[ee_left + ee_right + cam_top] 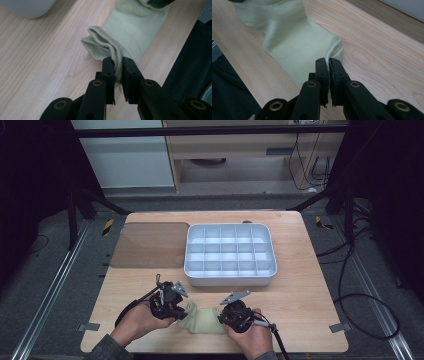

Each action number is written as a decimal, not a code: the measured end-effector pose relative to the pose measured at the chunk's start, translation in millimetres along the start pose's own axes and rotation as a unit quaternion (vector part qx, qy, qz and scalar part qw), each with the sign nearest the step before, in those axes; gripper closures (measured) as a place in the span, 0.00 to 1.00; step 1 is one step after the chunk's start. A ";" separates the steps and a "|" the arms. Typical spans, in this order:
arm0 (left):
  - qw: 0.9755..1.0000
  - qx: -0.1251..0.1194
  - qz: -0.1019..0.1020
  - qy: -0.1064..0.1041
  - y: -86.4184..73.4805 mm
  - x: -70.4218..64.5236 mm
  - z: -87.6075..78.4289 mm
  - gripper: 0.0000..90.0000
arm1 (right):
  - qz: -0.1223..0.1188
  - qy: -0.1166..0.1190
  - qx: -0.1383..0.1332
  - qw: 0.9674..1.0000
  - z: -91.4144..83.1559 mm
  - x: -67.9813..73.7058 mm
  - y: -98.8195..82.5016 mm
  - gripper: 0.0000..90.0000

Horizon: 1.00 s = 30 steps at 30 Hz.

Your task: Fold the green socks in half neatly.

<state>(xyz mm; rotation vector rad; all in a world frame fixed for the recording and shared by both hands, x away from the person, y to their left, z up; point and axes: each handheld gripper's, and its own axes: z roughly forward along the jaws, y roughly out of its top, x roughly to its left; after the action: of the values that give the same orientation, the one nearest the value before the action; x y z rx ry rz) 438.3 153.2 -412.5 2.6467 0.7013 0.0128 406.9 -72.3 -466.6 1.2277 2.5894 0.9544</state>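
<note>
A pale green sock [202,319] lies flat near the table's front edge, stretched between my two grippers. My left gripper [176,311] is shut on the sock's ribbed cuff [115,53], which bunches up between the jaws and lifts a little off the wood. My right gripper [226,316] is shut on the thin edge at the sock's other end [329,58]. In the right gripper view the sock [294,37] spreads away across the wood.
A white divided tray [230,277] with several compartments stands behind the grippers at mid-table. A brown translucent lid [147,245] lies flat to its left. The table's front edge [210,351] runs just below the hands.
</note>
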 end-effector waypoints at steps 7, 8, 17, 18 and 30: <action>1.000 0.008 0.009 -0.009 17.1 -11.8 6.4 0.90 | 0.013 0.003 -0.005 1.000 0.6 -6.8 -4.9 0.96; 1.000 0.009 0.008 -0.011 19.2 -12.9 8.3 0.90 | 0.015 0.004 -0.006 1.000 0.8 -7.7 -5.5 0.96; 1.000 0.016 0.006 -0.020 34.2 -21.7 21.4 0.90 | 0.021 0.003 -0.006 1.000 -0.8 -11.5 -9.3 0.94; 1.000 0.014 0.012 -0.013 35.0 -21.4 21.9 0.90 | 0.020 0.004 -0.006 1.000 -1.5 -11.3 -9.7 0.91; 1.000 0.013 0.021 -0.008 36.9 -18.5 21.0 0.90 | 0.025 0.014 0.010 1.000 -5.7 -16.7 -17.8 0.84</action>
<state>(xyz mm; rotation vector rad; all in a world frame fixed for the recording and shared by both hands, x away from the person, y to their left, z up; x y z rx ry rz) 441.9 107.1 -416.0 2.6838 0.6451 -0.0058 404.2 -95.8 -475.0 1.2982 2.6080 0.9632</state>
